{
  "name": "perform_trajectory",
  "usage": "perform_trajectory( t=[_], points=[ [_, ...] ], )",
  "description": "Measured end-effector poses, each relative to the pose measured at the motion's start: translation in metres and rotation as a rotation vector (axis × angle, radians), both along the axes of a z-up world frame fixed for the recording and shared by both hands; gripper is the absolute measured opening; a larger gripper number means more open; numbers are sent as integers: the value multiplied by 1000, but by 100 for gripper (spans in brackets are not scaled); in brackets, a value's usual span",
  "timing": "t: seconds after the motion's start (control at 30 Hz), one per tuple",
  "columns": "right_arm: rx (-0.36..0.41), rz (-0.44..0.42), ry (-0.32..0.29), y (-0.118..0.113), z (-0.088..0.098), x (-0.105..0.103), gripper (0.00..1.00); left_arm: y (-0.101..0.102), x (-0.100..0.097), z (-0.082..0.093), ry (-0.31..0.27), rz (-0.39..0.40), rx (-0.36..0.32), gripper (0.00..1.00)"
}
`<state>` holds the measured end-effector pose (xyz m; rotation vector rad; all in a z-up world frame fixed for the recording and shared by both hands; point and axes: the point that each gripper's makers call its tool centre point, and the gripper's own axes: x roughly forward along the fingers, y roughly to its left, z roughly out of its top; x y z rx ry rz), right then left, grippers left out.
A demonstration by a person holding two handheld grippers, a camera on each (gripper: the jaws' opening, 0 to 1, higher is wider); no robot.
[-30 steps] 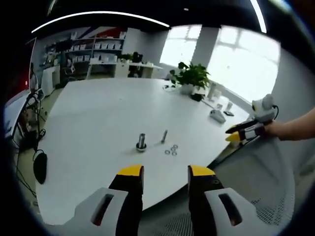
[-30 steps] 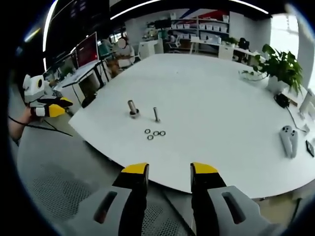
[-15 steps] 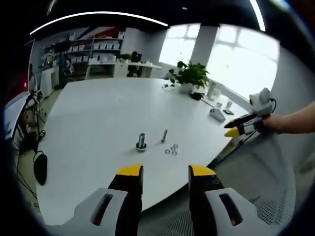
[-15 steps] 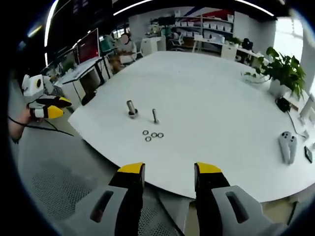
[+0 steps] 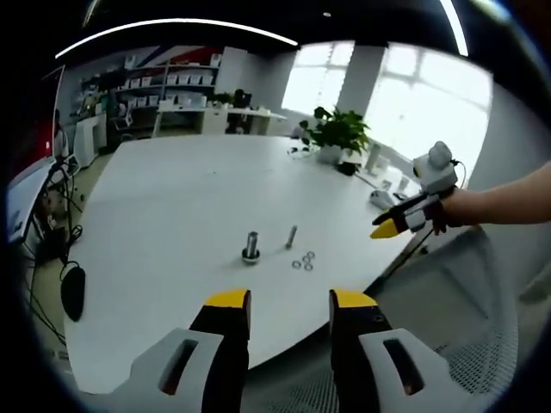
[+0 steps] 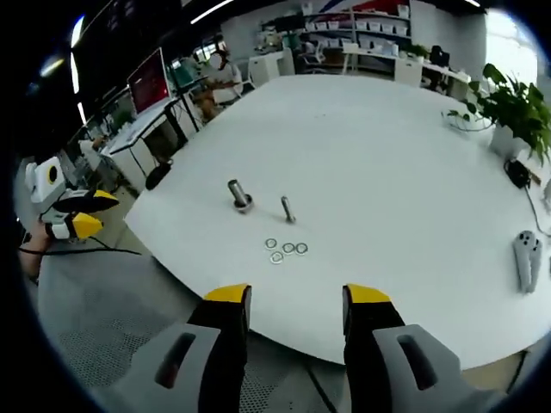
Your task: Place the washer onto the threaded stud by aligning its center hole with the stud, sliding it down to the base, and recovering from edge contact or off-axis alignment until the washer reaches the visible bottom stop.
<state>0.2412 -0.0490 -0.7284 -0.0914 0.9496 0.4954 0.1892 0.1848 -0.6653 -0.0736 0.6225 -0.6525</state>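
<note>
Washers (image 6: 286,250): four, clustered on white tabletop (image 6: 405,172), just beside threaded stud (image 6: 287,209).
Left gripper (image 5: 284,301): jaws apart, empty, off tabletop edge.
Right gripper (image 6: 291,296): jaws apart, empty.

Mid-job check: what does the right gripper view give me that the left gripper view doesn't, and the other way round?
Right gripper view: the left gripper seen from outside, open, held off the table's edge. Left gripper view: the right gripper seen from outside, held by a hand above the table's edge. Shared: the white table, two upright studs, four loose washers beside them, and a plant at the far side.
</note>
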Motion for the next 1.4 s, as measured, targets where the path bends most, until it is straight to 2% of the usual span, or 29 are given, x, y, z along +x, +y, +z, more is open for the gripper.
perform_trajectory(
  t=[0.07, 0.27, 0.4, 0.53, 0.67, 0.9, 1.0, 1.07, 1.1, 1.17, 1.4],
  points=[
    [-21, 32, 10, 5, -10, 2, 46, 0, 0, 0, 1, 0, 2, 34],
    [-17, 55, 13, 21, -25, 12, 45, 1, 0, -2, 5, 1, 13, 34],
    [-6, 42, -4, 27, -33, 20, 44, 0, -1, -3, 13, -4, 18, 33],
    [61, -6, -42, 33, -37, 31, 42, -1, -2, -6, 26, -13, 27, 33],
    [60, -11, -52, 34, -44, 34, 37, 0, -3, -8, 33, -11, 37, 33],
    [51, -9, -30, 38, -65, 36, 38, 3, -4, -12, 44, -2, 52, 33],
    [77, -7, -12, 48, -72, 33, 38, 3, -4, -13, 52, 1, 52, 32],
    [46, 22, -3, 52, -80, 31, 38, 3, -5, -16, 60, -6, 61, 32],
    [1, 67, 6, 53, -88, 28, 38, 3, -6, -17, 63, -12, 67, 32],
    [-13, 99, 28, 58, -99, 24, 37, 3, -6, -17, 65, -13, 68, 31],
    [-33, 111, 34, 61, -107, 34, 33, 5, -4, -18, 73, -2, 69, 31]
  ],
)
